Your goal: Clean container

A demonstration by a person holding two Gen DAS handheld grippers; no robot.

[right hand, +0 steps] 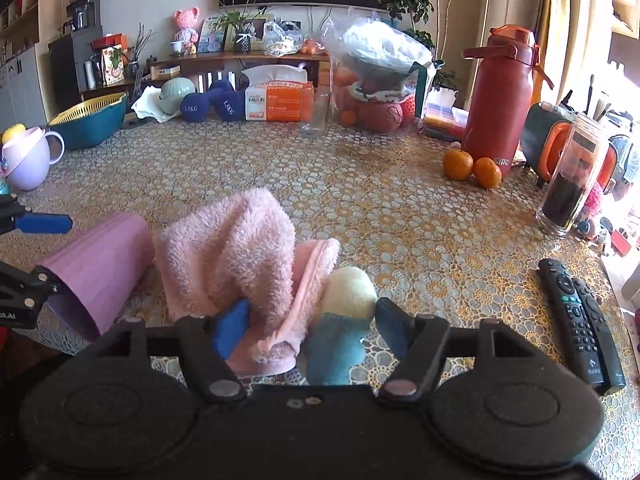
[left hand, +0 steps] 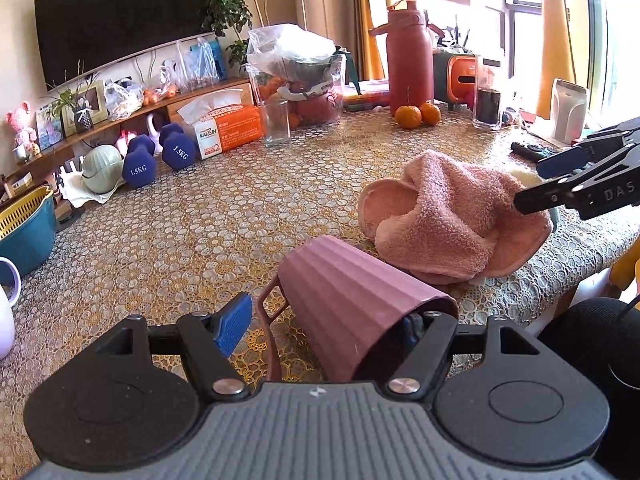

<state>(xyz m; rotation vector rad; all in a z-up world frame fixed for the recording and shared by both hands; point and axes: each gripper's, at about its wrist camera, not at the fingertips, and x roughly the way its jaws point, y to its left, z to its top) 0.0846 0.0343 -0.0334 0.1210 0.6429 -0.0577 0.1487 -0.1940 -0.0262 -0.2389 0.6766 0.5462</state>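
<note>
**Ribbed cup on its side, cloth close by**

Lying tipped on the near edge of the bench: a mauve ribbed cup, mouth toward the left tool. Left tool spread apart, one finger inside the rim, the other outside by the handle, not yet pinching. Probably light, stiff plastic; ribs giving grip; best held by the rim wall. Right tool also apart, straddling a soft pink towel and a small cloth. Patterned, glossy bench cover, likely slippery. Cluttered living room beyond: dumbbells, oranges, red flask.
</note>
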